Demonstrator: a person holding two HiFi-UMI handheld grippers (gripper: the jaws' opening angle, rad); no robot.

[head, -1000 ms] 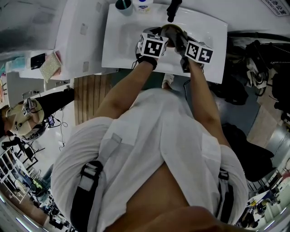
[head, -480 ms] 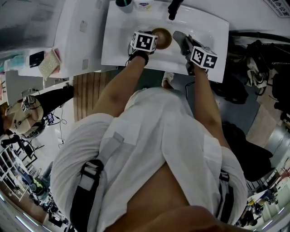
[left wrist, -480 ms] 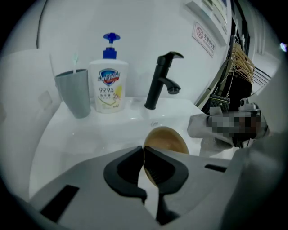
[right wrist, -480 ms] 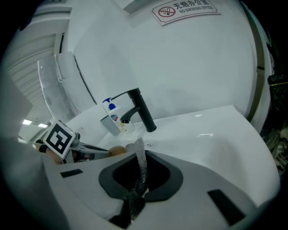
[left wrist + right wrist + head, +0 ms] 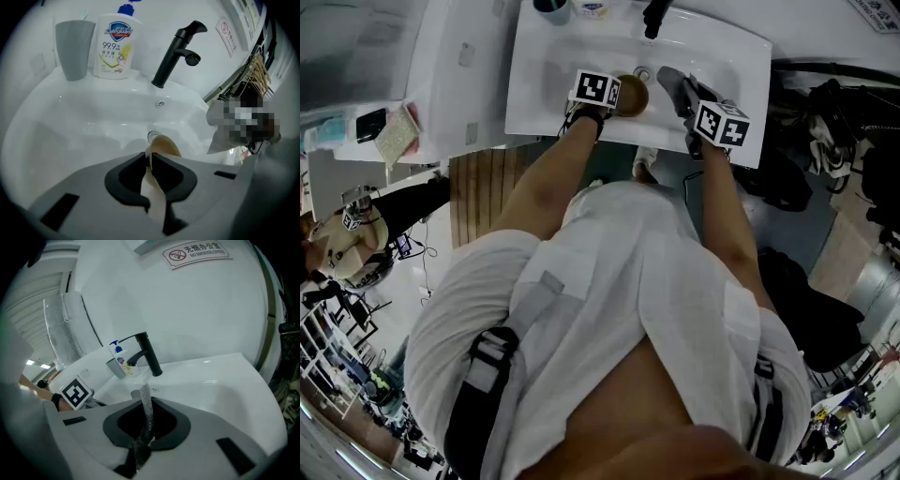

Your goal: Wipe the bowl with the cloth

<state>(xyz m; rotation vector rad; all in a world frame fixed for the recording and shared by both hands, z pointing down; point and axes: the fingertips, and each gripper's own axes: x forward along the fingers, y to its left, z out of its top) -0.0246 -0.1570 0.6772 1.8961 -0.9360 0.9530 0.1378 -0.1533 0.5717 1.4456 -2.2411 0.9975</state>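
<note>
White sink point(image 5: 534, 94) fills the top of the head view, and the brown bowl point(image 5: 632, 95) sits low in its basin beside the drain point(image 5: 152, 136), mouth facing up. The grey cloth point(image 5: 672, 82) hangs just right of the bowl, apart from it, so the coming wipe looks to turn on a short move leftward by the right gripper point(image 5: 146, 405), the nearer tool to the open mouth. Its fingers point(image 5: 125, 423) are pressed together on the cloth, a strip of which stands up between them. The left gripper point(image 5: 150, 158) has the bowl's rim pinched edge-on between its fingers point(image 5: 125, 177), on the bowl's left side, though they are starting to ease apart. A second ago both grippers were bunched together under the tap point(image 5: 654, 17) with the cloth over the bowl; now they are separated and the bowl's inside is uncovered.
</note>
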